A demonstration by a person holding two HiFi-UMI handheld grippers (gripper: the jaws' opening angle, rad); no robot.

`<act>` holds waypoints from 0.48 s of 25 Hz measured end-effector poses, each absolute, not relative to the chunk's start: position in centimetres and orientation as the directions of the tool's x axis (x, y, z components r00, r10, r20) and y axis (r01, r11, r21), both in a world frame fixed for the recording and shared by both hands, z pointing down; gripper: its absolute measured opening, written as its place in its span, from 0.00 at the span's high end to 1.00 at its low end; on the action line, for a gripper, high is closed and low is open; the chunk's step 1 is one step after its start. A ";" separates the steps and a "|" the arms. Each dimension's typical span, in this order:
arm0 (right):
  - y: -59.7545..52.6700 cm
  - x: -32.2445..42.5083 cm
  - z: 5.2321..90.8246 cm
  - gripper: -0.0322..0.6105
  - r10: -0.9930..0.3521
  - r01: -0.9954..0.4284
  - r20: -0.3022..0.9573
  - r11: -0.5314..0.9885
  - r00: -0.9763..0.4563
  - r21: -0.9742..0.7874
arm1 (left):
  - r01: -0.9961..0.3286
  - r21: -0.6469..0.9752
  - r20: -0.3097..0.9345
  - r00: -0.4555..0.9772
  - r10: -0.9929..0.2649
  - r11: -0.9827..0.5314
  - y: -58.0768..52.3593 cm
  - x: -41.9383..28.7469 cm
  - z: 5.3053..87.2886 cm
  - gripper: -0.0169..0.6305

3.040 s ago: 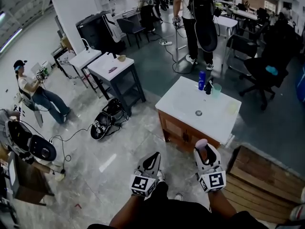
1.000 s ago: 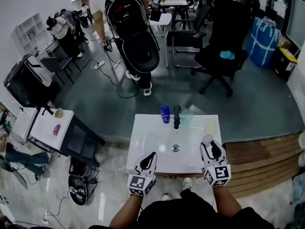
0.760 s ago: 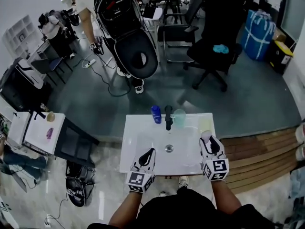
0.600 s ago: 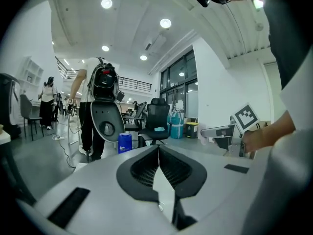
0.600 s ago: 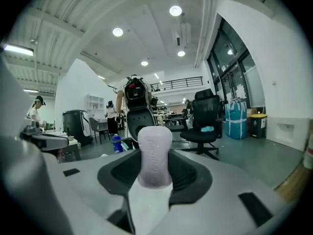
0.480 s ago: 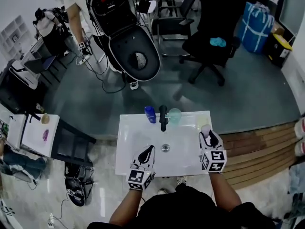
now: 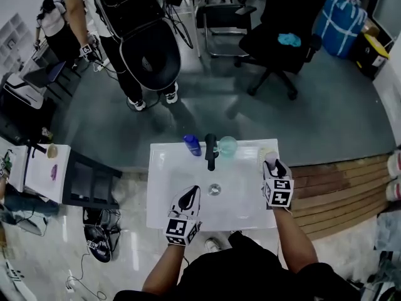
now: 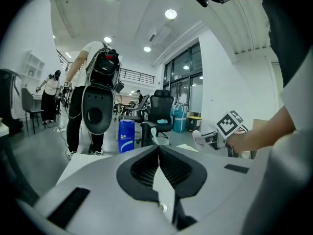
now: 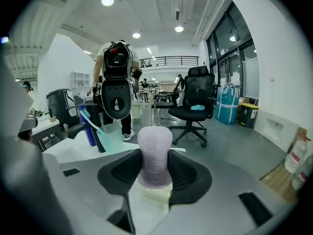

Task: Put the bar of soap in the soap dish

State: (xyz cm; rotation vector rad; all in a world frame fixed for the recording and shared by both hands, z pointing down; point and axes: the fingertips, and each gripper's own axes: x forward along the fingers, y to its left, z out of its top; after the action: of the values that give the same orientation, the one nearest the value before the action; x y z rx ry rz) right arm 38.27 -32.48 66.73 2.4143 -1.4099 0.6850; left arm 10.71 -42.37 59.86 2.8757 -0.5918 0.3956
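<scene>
A lavender bar of soap (image 9: pixel 154 151) stands upright between the jaws of my right gripper (image 9: pixel 155 166), which is shut on it. Directly under it lies the pale yellow-green soap dish (image 9: pixel 156 196). In the head view the right gripper (image 7: pixel 274 167) holds the soap (image 7: pixel 270 160) over the dish (image 7: pixel 265 152) at the back right corner of the white sink top (image 7: pixel 164 199). My left gripper (image 7: pixel 191 193) hovers over the front of the basin. Its jaws are shut with nothing between them (image 8: pixel 159 150).
Along the back of the sink stand a blue bottle (image 7: pixel 192 145), a black faucet (image 7: pixel 211 151) and a teal cup (image 9: pixel 110 137) with a toothbrush. A drain (image 7: pixel 215 189) sits mid-basin. Behind the sink are a person with a backpack (image 7: pixel 135 24) and a black office chair (image 7: pixel 279 27).
I have come up close to the sink. My right gripper has carried the soap forward to above the dish at the back right corner. The left gripper has stayed shut over the basin front.
</scene>
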 end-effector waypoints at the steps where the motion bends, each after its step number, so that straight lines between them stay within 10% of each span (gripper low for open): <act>1: -32.6 38.7 67.5 0.66 -0.733 -0.867 0.538 -0.499 0.417 -0.008 | -0.411 0.121 0.297 0.883 -0.363 -0.903 -42.5 10.8 60.1 0.94; 12: -33.2 40.3 73.6 0.66 -0.597 -0.874 0.725 -0.486 0.344 0.014 | -0.446 0.147 0.323 0.865 -0.383 -0.883 -42.7 11.2 62.1 0.94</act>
State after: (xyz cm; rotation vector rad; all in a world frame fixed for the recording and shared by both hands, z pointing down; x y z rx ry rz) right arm 40.29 -33.19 73.58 2.2122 -1.2916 0.9389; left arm 11.25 -42.72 62.05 2.8215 -0.6354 0.4231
